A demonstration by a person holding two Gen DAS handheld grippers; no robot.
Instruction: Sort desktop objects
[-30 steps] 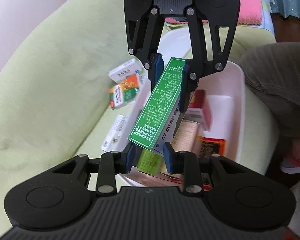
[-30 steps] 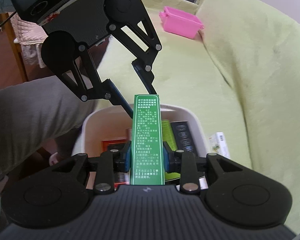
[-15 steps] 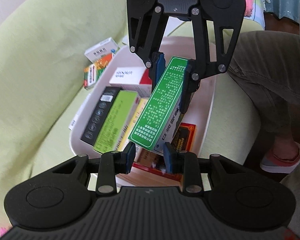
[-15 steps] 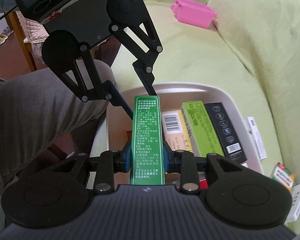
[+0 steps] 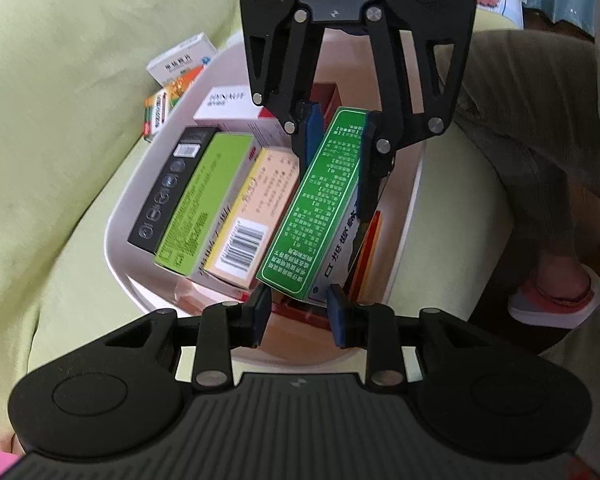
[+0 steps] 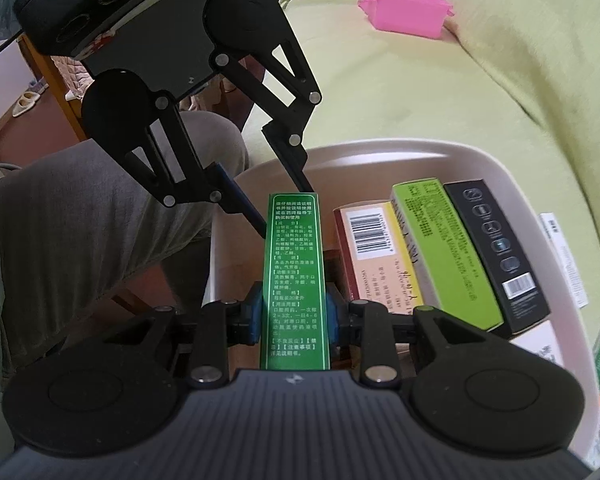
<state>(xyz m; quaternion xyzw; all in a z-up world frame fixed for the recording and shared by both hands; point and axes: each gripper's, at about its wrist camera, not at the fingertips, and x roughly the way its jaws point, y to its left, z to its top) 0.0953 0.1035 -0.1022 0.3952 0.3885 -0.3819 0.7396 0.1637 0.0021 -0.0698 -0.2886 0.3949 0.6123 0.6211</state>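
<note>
A long green box with white print hangs tilted above the white bin, beside upright boxes.

- The long green cardboard box is showing small white Chinese writing, too tiny to read.
- The yellow box is showing a black barcode.
- The white box is showing blurry Chinese letters.

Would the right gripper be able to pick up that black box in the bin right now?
Probably not: the right gripper is clamped on the green box, so its jaws are full, though the black box lies uncovered.
</note>
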